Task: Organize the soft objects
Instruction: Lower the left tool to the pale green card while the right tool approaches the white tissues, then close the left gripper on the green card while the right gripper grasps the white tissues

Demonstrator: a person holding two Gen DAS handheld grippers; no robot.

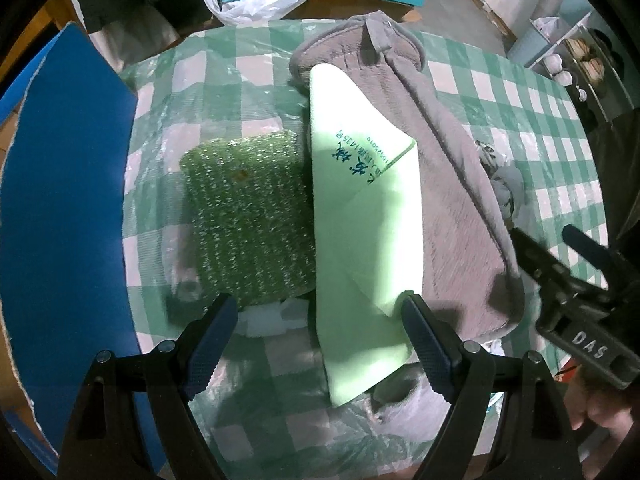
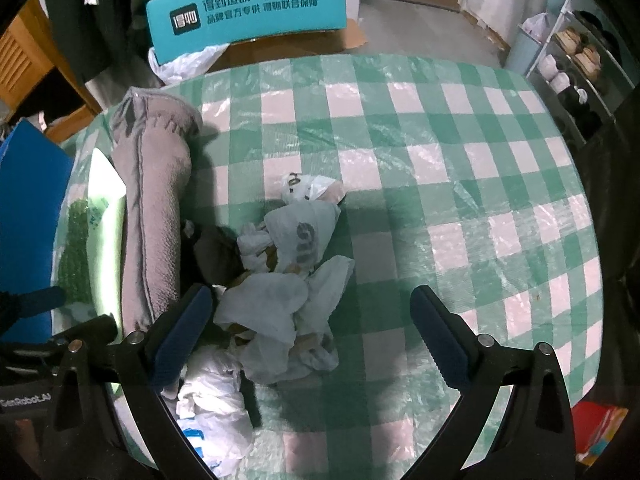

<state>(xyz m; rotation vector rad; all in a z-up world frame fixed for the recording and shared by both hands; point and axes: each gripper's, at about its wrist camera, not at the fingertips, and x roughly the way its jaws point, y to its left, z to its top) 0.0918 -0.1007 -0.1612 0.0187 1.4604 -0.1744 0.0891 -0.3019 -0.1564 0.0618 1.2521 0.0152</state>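
A green-checked tablecloth (image 2: 440, 128) covers the table; shoe rack (image 2: 576, 60) at two o'clock. Both grippers, left (image 1: 320, 316) and right (image 2: 310, 312), spread, empty. Towel (image 1: 452, 184), cloth (image 1: 360, 208), sponge (image 1: 248, 216) lie side by side, touching.

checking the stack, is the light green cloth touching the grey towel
Touching: the left wrist view shows the light green cloth lying directly across the grey towel, no gap.

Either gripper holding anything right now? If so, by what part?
Nothing is held. The left gripper is open, its fingers straddling the near end of the pale green cloth. The right gripper is open over the crumpled white bags.
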